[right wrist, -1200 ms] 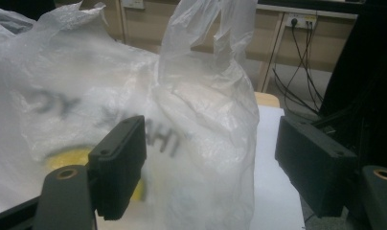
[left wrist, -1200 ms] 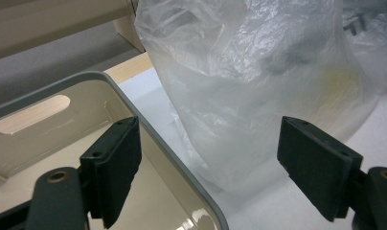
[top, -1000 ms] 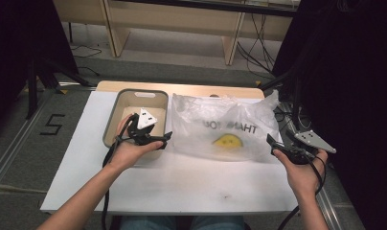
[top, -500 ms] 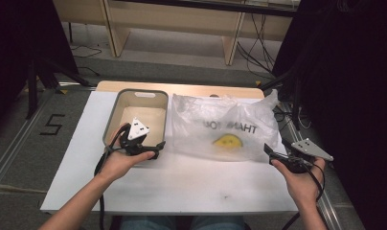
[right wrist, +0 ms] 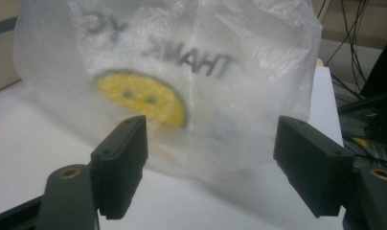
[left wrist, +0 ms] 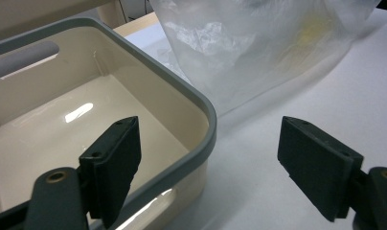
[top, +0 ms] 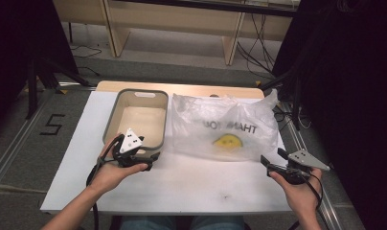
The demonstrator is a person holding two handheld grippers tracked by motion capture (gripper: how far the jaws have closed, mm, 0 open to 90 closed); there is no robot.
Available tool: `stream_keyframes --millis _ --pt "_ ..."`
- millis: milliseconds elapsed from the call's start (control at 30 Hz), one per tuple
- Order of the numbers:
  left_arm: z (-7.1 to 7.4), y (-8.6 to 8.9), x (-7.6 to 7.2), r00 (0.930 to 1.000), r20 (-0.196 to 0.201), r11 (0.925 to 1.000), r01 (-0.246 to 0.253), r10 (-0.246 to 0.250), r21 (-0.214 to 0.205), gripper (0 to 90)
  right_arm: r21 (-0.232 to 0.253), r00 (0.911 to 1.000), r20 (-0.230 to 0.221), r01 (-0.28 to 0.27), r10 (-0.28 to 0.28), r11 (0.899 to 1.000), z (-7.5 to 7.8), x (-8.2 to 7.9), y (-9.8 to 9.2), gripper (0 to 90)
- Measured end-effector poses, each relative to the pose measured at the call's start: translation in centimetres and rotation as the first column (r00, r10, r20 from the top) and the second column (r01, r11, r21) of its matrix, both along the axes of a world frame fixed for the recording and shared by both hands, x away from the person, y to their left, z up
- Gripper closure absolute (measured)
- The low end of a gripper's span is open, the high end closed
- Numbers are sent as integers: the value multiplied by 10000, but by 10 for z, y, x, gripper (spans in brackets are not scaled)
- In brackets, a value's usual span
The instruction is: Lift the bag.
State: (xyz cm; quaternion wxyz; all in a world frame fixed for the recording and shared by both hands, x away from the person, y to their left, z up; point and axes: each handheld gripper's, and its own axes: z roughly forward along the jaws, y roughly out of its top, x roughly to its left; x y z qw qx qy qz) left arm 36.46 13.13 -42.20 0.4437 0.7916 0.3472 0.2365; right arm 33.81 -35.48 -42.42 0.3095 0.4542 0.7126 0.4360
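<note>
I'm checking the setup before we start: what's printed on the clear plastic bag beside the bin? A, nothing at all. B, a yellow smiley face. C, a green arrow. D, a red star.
B: the plastic bag carries a yellow smiley face under dark lettering, seen mirrored through the plastic.

The right tool (right wrist: pixel 210 165) hangs with jaws wide apart over the white worktop (right wrist: pixel 33 143), facing a plastic bag (right wrist: pixel 182 72) at twelve o'clock, its yellow smiley face (right wrist: pixel 141 98) toward eleven.

Lab, black curtains (top: pixel 354 72), floor cables (top: pixel 251 52)
</note>
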Motion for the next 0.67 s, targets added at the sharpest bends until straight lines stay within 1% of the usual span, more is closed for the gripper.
stream_keyframes --millis 200,367,500,667 --pt "-8 5 -6 9999 -8 9999 -142 142 28 225 128 9999 -112 -1 2 9999 -7 -6 0 286" --pt "-13 6 -11 9999 -4 9999 -146 146 -8 223 104 9999 -99 -71 72 9999 -10 -7 2 287" --pt "-18 10 -13 9999 15 9998 -152 152 90 212 131 9999 -119 -71 73 9999 -12 -7 2 288" --pt "-20 12 -15 9999 -19 9999 -123 123 113 209 208 9999 -111 -40 42 9998 -13 -8 1 287"
